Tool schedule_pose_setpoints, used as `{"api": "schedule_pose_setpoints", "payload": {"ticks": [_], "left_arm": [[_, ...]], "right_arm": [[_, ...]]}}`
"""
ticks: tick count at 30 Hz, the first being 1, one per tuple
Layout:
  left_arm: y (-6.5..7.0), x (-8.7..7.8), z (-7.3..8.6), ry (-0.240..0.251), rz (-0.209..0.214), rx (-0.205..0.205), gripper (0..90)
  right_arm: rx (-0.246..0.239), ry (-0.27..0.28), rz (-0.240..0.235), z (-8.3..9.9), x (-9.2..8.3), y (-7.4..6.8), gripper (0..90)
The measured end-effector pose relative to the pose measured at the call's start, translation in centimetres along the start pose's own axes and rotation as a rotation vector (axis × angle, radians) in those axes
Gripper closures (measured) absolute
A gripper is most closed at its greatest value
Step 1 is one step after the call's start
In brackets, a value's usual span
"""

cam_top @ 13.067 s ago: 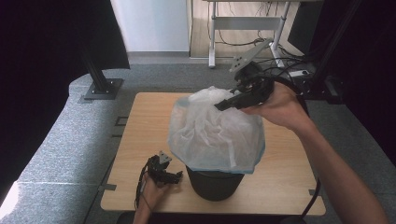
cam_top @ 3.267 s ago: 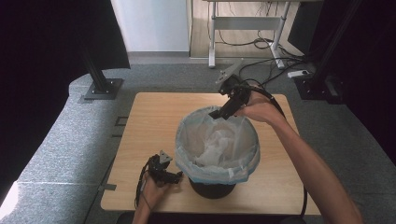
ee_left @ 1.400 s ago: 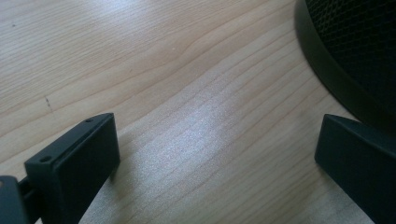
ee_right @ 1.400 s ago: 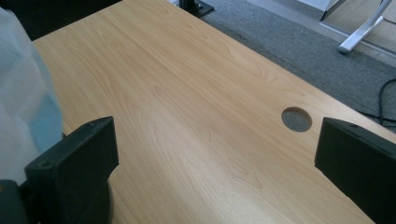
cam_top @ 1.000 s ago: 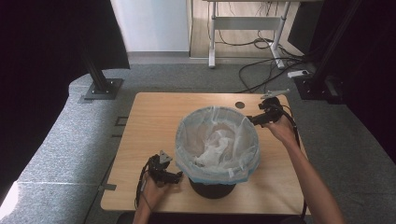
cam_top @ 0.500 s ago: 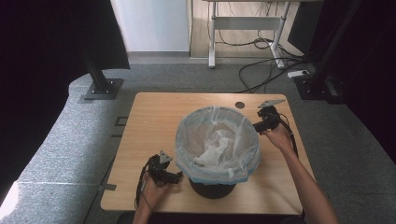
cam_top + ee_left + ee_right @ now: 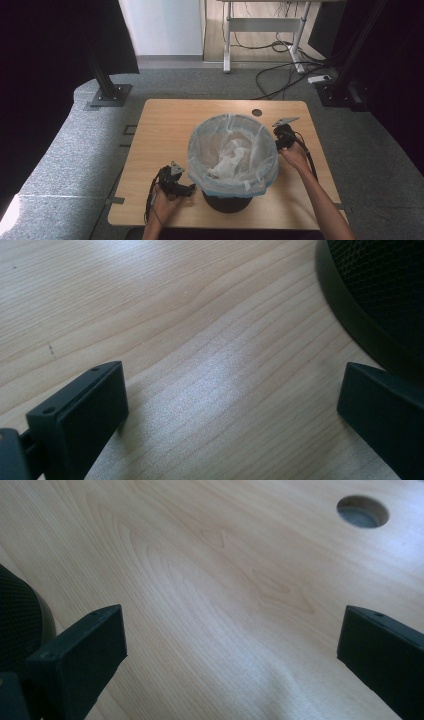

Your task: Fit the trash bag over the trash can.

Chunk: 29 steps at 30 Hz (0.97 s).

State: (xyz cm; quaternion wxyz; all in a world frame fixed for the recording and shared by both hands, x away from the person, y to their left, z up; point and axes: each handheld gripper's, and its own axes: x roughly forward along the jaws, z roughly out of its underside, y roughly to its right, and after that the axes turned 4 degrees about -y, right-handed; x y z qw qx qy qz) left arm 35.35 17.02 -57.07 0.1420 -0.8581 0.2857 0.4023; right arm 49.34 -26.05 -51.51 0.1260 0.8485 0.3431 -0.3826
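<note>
A black mesh waste bin stands on the wooden table, lined with a translucent white bag folded over its rim. My left gripper rests on the table at the bin's front left, open and empty; its own view has the bin's base at the upper right. My right gripper sits low at the bin's right side, open with nothing between its fingers; the bin's mesh wall is at the left of its view.
A round cable hole pierces the table behind the bin. Grey carpeted floor surrounds the table. Desk legs and loose cables lie beyond, with dark stands at both sides.
The bag, first puffed up above the bin, now sits down inside it. My right gripper let go of the bag, came down to the table beside the bin and drew closer to it.
</note>
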Motion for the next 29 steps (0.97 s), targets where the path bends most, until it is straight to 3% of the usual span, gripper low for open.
{"api": "schedule_pose_setpoints", "payload": {"ticks": [14,20,29], "left_arm": [[0.0,0.0,0.0,0.002,-0.002,-0.002,0.0],[0.0,0.0,0.0,0.002,-0.002,-0.003,0.0],[0.1,0.0,0.0,0.002,-0.003,-0.003,0.0]], "right_arm": [[0.023,-0.032,-0.016,3.6,3.2,-0.5,0.0],[-0.007,-0.016,0.054,5.0,4.1,-1.0,0.0],[0.005,-0.016,0.064,5.0,4.0,-1.0,0.0]]}}
